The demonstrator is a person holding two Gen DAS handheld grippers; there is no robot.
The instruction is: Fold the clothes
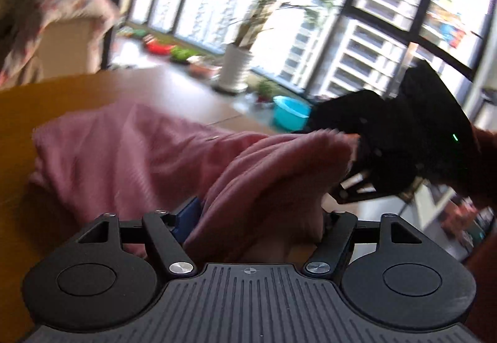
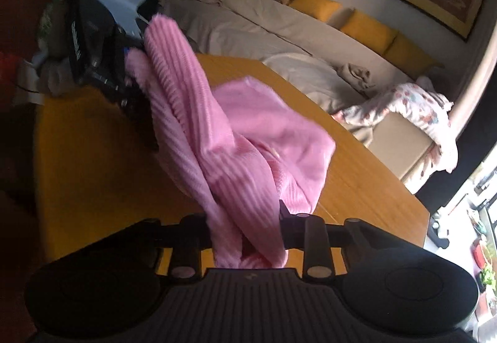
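Note:
A pink ribbed garment (image 1: 161, 156) hangs bunched above the wooden table (image 1: 46, 101), stretched between both grippers. In the left wrist view my left gripper (image 1: 257, 215) is shut on one end of it, and cloth covers the fingertips. The right gripper (image 1: 351, 156) grips the other end at the right, a little higher. In the right wrist view the pink garment (image 2: 236, 138) runs from my right gripper (image 2: 245, 222), shut on it, up to the left gripper (image 2: 136, 63) at the upper left. Part of the garment sags toward the table (image 2: 102, 156).
A grey-covered sofa (image 2: 248, 26) with yellow cushions (image 2: 366, 29) stands beyond the table. A floral cloth (image 2: 413, 107) drapes over a box at the right. A white plant pot (image 1: 234, 69) and a blue basin (image 1: 290, 116) sit on the floor by the windows.

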